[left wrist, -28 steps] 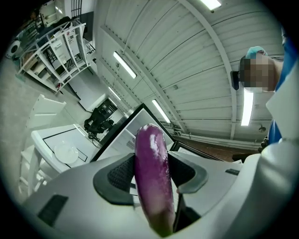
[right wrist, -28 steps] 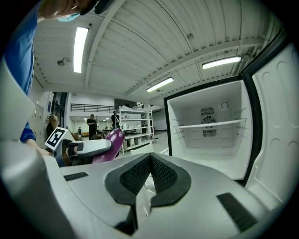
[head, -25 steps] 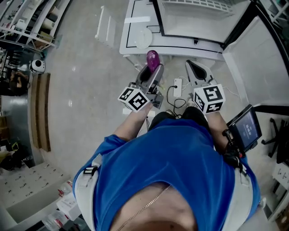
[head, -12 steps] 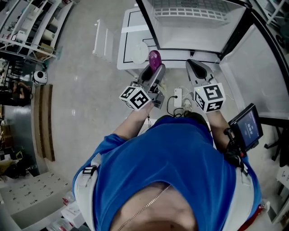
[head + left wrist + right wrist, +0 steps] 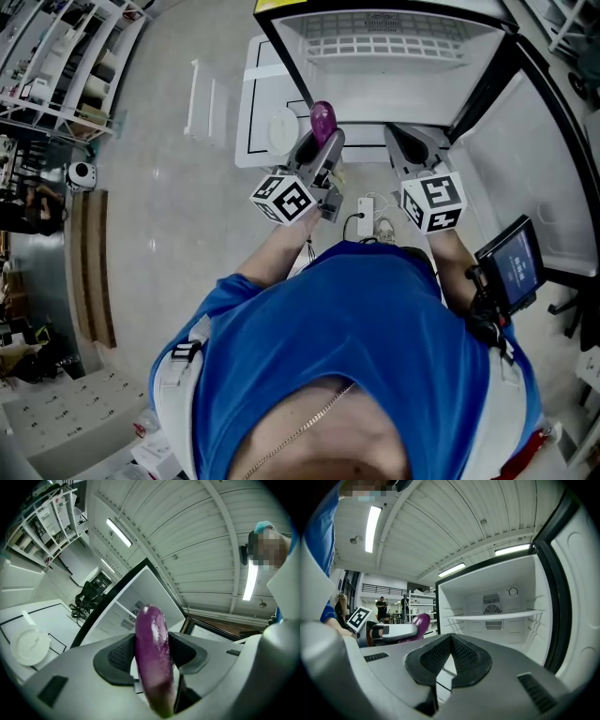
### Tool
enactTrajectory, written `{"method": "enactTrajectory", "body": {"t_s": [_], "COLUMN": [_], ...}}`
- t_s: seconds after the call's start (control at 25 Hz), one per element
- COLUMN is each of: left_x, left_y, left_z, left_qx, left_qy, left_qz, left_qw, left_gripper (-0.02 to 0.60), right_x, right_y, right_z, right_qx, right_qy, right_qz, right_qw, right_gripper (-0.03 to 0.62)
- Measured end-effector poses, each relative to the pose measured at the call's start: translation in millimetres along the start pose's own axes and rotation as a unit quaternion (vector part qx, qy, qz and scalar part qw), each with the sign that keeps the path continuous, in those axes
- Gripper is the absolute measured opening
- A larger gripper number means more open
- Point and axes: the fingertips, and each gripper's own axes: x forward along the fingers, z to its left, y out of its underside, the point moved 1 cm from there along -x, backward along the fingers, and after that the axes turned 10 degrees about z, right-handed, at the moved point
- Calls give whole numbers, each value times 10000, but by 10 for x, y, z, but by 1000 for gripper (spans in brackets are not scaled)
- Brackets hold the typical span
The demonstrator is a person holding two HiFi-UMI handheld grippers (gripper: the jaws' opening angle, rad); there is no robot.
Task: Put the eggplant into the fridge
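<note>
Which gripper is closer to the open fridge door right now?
Right. The right gripper, shut and empty, is just left of the open fridge door; the left gripper, shut on the eggplant, is farther left, beyond the right one.

Cannot read any word, brand or number here. Shows only black-and-white square patterns on the two marker cubes (image 5: 284,200), without letters. Carries faint print high inside the fridge (image 5: 384,17) and on the small screen (image 5: 512,265), too small to make out.
</note>
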Motion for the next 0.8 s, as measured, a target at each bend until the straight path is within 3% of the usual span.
{"method": "enactTrajectory", "body": {"t_s": [0.4,0.8], "left_x": [454,936], "left_y": [63,307], "left_z": [160,579], "left_qx": [8,-30], "left_qy": [-18,-381], "left_qz": [239,707], "left_qw": [9997,9968], "left_gripper": [230,230], "right_x": [132,277], "right_y": [14,162], "right_z": [-293,-537], "right_qx": [1,-13], "right_qy": [94,224], "right_qz": [59,297], "right_qw": [9999,9993], "right_gripper": [2,2]}}
